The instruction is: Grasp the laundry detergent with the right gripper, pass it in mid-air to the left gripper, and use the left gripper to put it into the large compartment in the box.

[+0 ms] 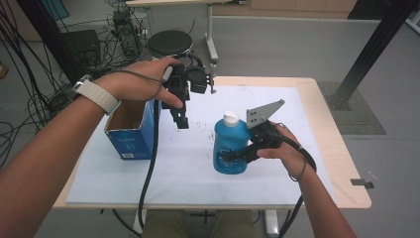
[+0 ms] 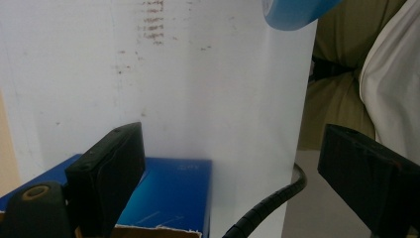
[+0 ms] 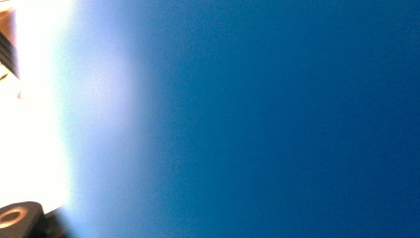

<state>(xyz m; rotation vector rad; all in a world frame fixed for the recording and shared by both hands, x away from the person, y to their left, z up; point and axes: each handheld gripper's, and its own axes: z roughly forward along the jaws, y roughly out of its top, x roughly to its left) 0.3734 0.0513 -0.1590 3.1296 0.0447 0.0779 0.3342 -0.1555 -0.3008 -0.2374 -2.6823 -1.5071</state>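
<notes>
A blue bottle (image 1: pixel 230 146) with a white cap (image 1: pixel 230 118) stands upright at the middle right of the white sheet (image 1: pixel 188 173). My right gripper (image 1: pixel 234 155) is shut on the bottle's lower body from the right; up close the bottle (image 3: pixel 272 119) is a blur of blue wall. My left gripper (image 1: pixel 181 119) hangs open above the sheet, pointing down, just right of an open blue cardboard box (image 1: pixel 130 135). Nothing lies between the left gripper's (image 2: pixel 233 144) wide-apart jaws. Below them are the box (image 2: pixel 173 191) and the bottle's base (image 2: pixel 292 10).
Brown specks (image 1: pixel 200 124) dot the sheet between box and bottle. The wooden table (image 1: pixel 341 163) shows past the sheet's right edge. A black round stool (image 1: pixel 170 42), cables and equipment sit on the floor behind; a black post (image 1: pixel 371 49) rises at far right.
</notes>
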